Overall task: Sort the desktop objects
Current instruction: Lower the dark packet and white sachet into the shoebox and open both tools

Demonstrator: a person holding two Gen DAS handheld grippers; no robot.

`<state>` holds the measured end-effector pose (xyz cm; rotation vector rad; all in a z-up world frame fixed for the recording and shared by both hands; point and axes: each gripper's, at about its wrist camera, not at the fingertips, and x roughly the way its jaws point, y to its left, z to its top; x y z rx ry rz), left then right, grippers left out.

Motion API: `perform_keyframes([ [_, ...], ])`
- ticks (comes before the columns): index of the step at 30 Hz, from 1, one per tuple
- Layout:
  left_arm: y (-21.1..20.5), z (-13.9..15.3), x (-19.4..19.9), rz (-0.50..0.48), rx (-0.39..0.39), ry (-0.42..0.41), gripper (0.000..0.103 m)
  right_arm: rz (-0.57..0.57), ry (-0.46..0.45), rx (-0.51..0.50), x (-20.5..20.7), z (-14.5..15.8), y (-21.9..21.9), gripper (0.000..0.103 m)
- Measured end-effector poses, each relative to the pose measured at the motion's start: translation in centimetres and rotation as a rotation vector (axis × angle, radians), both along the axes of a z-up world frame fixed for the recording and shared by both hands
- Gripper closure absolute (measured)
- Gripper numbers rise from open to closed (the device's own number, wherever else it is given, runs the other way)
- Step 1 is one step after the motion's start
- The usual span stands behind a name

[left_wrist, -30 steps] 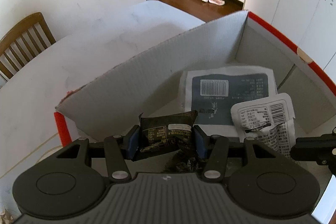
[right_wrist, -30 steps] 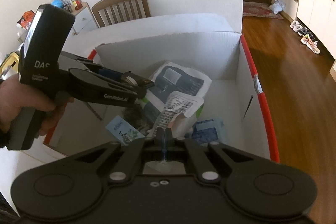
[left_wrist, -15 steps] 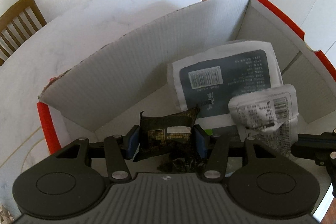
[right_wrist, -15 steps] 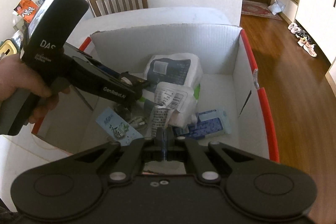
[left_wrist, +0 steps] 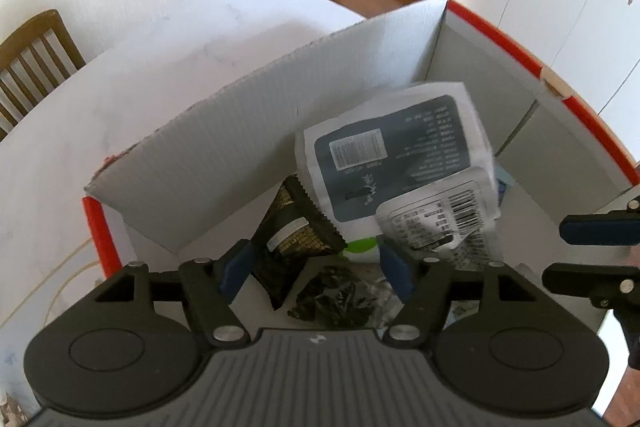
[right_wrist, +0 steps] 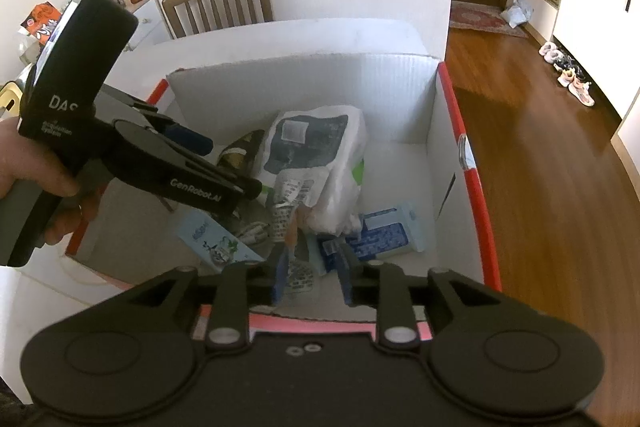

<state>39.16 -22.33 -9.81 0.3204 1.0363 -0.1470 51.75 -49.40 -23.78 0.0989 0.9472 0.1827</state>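
Both grippers hang over a white cardboard box [left_wrist: 248, 147] [right_wrist: 304, 87] with red edges. My left gripper [left_wrist: 314, 267] [right_wrist: 228, 163] has its jaws opening. A black-and-gold snack packet [left_wrist: 296, 227] [right_wrist: 236, 153] tips down beside its left pad, with the right pad well clear of it. My right gripper [right_wrist: 312, 275] [left_wrist: 596, 255] is opening too, and nothing is pressed between its pads. A small white packet with a barcode [right_wrist: 290, 193] [left_wrist: 440, 223] lies just ahead of it, on a big white-and-dark-blue bag [left_wrist: 396, 155] [right_wrist: 316, 143].
Lower in the box lie a blue pack [right_wrist: 380, 235], a light blue card [right_wrist: 216, 239] and dark crumpled wrappers [left_wrist: 332, 299]. The box stands on a white table [left_wrist: 140, 67]. A wooden chair [right_wrist: 220, 3] is behind it, and a person's hand [right_wrist: 24, 171] holds the left gripper.
The left jaws spread and the black-and-gold packet slipped out, tipping into the box. The right jaws, shut on the white barcode packet before, opened and let it drop.
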Motion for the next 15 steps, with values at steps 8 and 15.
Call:
perform_keyframes([
  [8, 0.1, 2.8, -3.1, 0.008, -0.044, -0.072, 0.032, 0.029, -0.040, 0.011, -0.9, 1.6, 0.7, 0.068],
  [15, 1.5, 4.6, -5.4, 0.002, -0.091, -0.124, 0.030, 0.034, -0.055, 0.018, -1.4, 2.4, 1.5, 0.063],
])
